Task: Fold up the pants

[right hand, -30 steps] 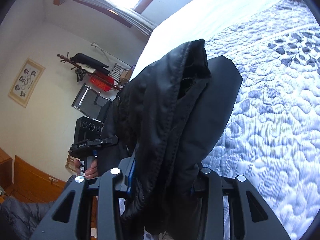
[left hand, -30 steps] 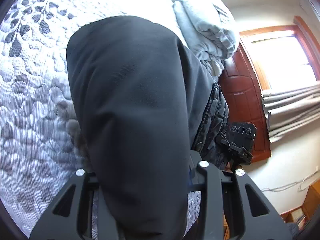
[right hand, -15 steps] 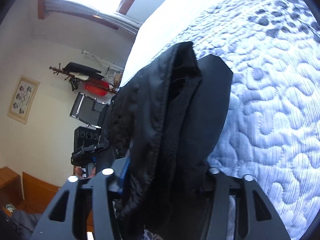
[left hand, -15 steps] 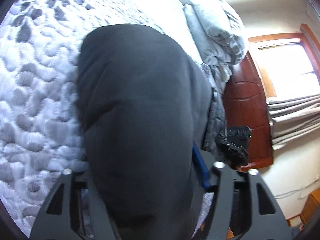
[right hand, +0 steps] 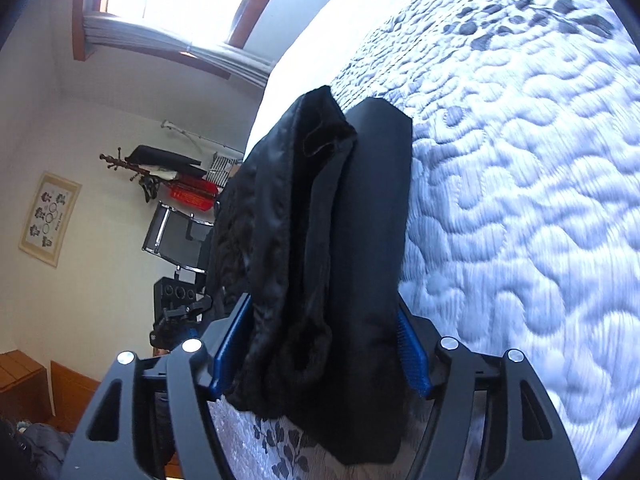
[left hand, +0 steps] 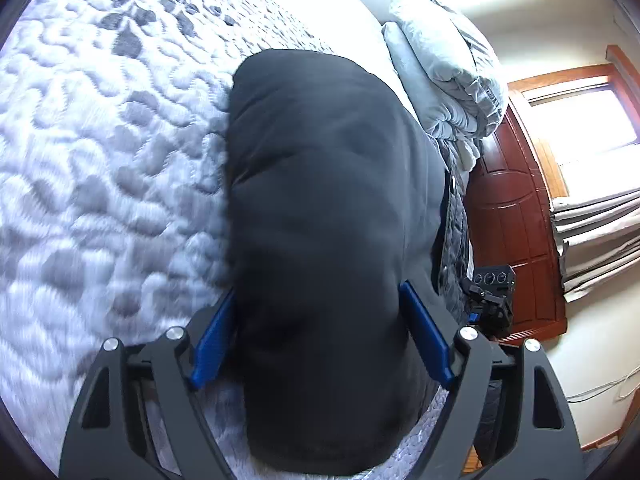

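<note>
Black folded pants (left hand: 328, 184) lie as a thick bundle on the white and grey quilted bed (left hand: 100, 160). My left gripper (left hand: 316, 292) straddles the bundle's near end. Its jaws are opening, and its blue pads (left hand: 212, 344) stand at either side of the cloth without squeezing it. In the right wrist view the pants (right hand: 344, 208) show their layered edge, a glossy lining beside a smooth outer panel. My right gripper (right hand: 324, 304) also has its jaws opening around that end, with the cloth loose between its blue pads (right hand: 414, 360). The bundle hides the quilt (right hand: 520, 200) under it.
A folded grey duvet (left hand: 444, 68) lies at the head of the bed, by a red-brown wooden panel (left hand: 508, 220) and a curtained window (left hand: 588, 116). Off the bed's far side stand a coat rack (right hand: 160, 168), a black chair (right hand: 180, 240) and a framed picture (right hand: 50, 218).
Both pairs of jaws have spread apart and their blue pads have come into view. The pants have sunk towards the quilt, and both cameras have moved lower and closer to the bed.
</note>
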